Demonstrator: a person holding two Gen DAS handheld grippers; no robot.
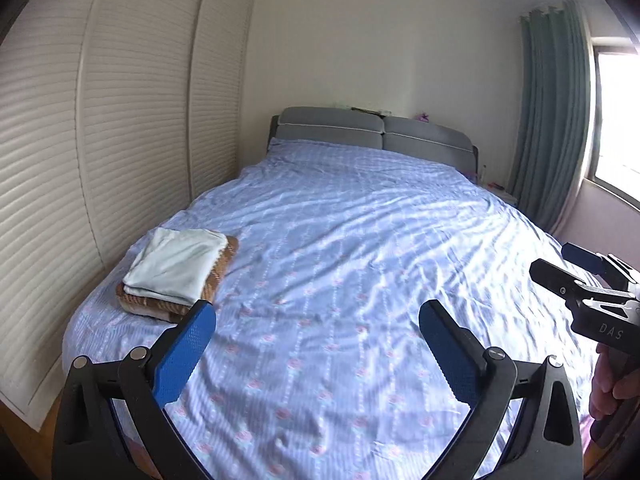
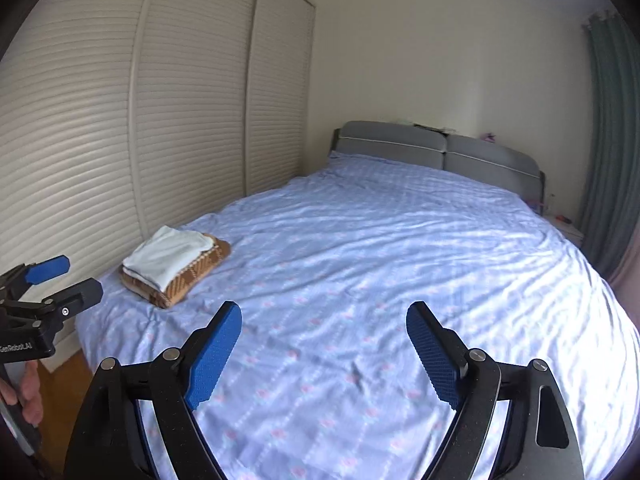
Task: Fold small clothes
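Note:
A stack of folded clothes lies on the left side of the bed: a pale mint-white piece (image 1: 176, 264) on top of a brown striped piece (image 1: 218, 276). The stack also shows in the right wrist view (image 2: 172, 258). My left gripper (image 1: 318, 312) is open and empty, held above the bed's near end, with the stack just beyond its left finger. My right gripper (image 2: 324, 312) is open and empty above the bed's middle. Each gripper shows in the other's view: the right one (image 1: 560, 258) and the left one (image 2: 76, 278), both open.
The bed (image 1: 360, 240) has a wrinkled blue sheet with pink flowers and a grey padded headboard (image 1: 376, 132). Louvred wardrobe doors (image 1: 100, 140) run close along the left. A green curtain (image 1: 556, 112) and a window stand at the right. Wooden floor (image 2: 68, 380) shows at the lower left.

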